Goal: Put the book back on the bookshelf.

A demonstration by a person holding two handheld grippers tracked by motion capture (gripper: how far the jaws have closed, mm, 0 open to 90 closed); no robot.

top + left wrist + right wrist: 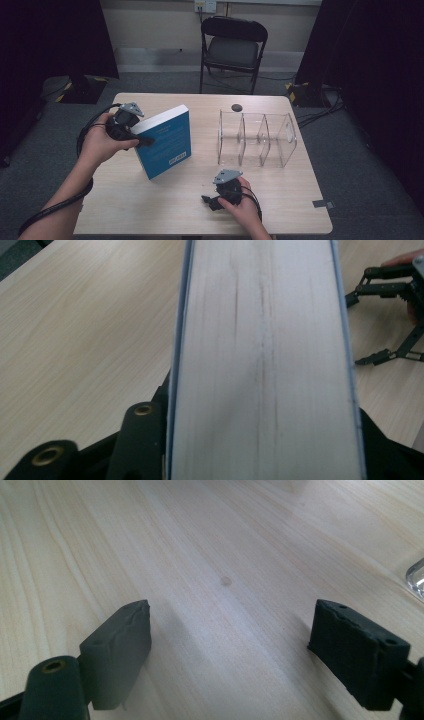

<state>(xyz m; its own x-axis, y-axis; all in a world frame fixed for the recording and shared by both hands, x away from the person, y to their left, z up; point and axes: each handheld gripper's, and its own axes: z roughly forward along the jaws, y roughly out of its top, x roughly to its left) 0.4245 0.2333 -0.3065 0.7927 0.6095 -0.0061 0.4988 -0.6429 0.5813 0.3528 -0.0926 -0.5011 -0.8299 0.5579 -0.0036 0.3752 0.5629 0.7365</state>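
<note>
The left tongs [142,141] are clamped on the book [167,142], one jaw against each cover with the page edge running up between them in the left gripper view; the book stands tilted at the left of the table [165,210], its lower corner toward the near side. The right tongs [209,201] rest low over the bare wood at the near edge, jaws wide with nothing between them. A clear rack [257,137] stands well right of the book.

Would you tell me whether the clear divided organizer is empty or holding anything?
Empty: the clear organizer shows only bare table through all its compartments.
</note>
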